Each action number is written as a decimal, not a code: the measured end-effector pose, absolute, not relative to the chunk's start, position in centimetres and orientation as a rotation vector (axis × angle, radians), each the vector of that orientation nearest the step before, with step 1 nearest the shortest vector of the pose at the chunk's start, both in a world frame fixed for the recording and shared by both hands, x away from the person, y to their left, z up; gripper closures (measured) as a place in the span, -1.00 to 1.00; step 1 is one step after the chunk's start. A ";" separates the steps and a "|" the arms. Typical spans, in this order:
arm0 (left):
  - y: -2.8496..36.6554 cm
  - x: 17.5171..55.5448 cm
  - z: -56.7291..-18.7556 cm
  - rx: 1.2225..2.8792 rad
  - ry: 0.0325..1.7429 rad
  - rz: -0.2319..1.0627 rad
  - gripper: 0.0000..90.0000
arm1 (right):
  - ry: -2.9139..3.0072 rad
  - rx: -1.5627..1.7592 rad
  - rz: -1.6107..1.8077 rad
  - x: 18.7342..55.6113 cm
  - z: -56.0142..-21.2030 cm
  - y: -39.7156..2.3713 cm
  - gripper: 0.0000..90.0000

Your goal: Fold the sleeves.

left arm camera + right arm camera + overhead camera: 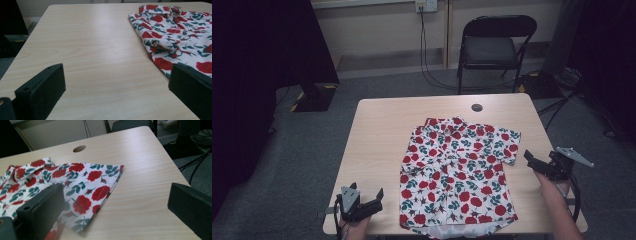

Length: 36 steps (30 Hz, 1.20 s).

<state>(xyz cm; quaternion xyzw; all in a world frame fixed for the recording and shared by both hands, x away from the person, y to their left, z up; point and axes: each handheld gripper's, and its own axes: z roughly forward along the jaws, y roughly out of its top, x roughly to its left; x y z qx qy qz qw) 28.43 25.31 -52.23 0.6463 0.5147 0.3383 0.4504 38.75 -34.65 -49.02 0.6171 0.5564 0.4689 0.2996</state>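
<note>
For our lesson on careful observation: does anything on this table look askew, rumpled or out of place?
Mostly tidy. The rose-print shirt lies flat, collar away from the person, but its left sleeve is folded in and bunched, and its hem hangs over the table's near edge. Both grippers are open and apart from it.

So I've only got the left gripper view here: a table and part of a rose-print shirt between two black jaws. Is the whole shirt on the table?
Observer: Not quite. In the high view the shirt lies flat, collar away from the person, and its hem hangs a little over the near edge of the table.
Operator: And where is the other gripper?
Observer: The right gripper is held off the shirt's right side, jaws open, gripping nothing.
Operator: What does its camera see?
Observer: The shirt's right sleeve spread flat, and a round hole in the tabletop beyond it.
Operator: Anything past the table?
Observer: A black folding chair by the wall.
</note>
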 end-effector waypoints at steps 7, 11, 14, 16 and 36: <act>25.3 28.5 -52.2 1.605 1.268 0.829 -0.99 | 1.482 1.623 1.214 39.8 -48.4 -34.0 -1.00; 25.3 28.5 -52.2 1.609 1.268 0.826 -0.99 | 1.475 1.622 1.217 40.4 -47.9 -33.8 -1.00; 25.3 28.5 -52.2 1.612 1.270 0.824 -0.99 | 1.493 1.615 1.208 41.0 -47.5 -33.6 -1.00; 25.3 28.7 -52.2 1.617 1.281 0.812 -0.98 | 1.527 1.607 1.179 41.5 -47.4 -33.3 -1.00; 25.1 29.1 -52.2 1.661 1.300 0.792 -0.98 | 1.666 1.626 1.040 47.3 -49.8 -32.2 -1.00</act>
